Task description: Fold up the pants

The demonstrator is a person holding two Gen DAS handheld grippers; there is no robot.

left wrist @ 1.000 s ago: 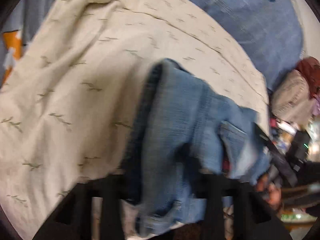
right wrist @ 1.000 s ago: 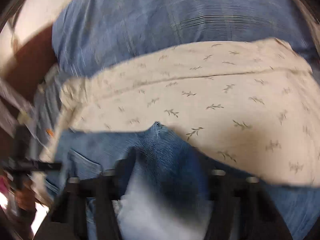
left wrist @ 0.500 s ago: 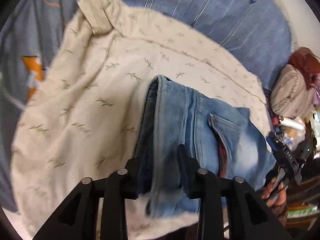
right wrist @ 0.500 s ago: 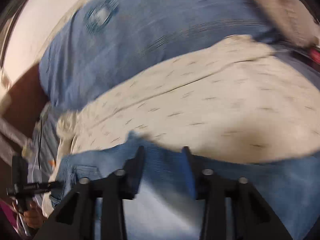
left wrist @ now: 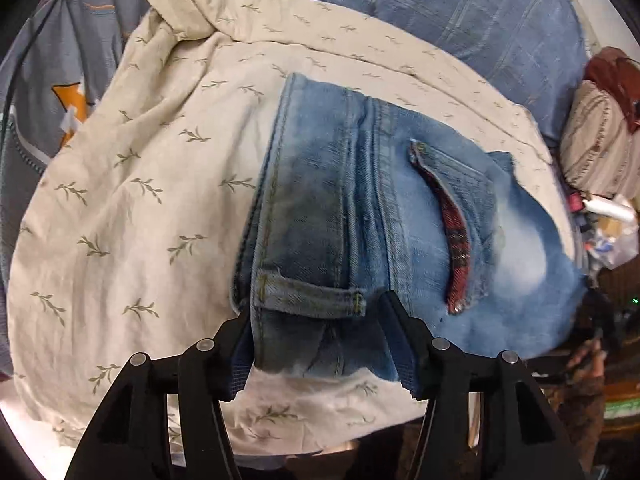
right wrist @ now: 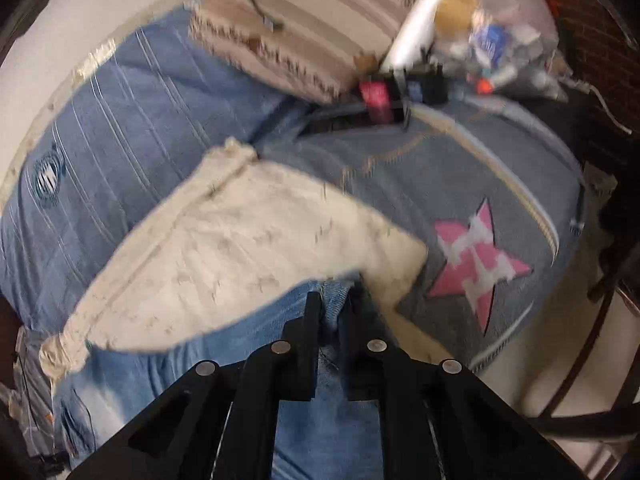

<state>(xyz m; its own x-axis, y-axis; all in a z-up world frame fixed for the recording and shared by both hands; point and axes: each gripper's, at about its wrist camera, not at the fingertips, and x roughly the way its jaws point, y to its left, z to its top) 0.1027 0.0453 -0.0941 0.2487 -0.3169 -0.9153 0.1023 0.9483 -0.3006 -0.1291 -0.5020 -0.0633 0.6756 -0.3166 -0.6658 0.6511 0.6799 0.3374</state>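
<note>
Jeans [left wrist: 360,216] lie doubled on cream sheet [left wrist: 132,184], waistband near. Left gripper [left wrist: 316,320] released, straddling waistband; right gripper [right wrist: 334,308] clenched on denim. Further folds probably remain.

The left gripper [left wrist: 316,312] has opened wide, releasing the jeans [left wrist: 384,216] (now lying flat).

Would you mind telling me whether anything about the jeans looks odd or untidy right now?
The back pocket of the jeans gapes open, its red plaid lining showing. The jeans lie folded on a crumpled cream sheet, which looks bunched.
</note>
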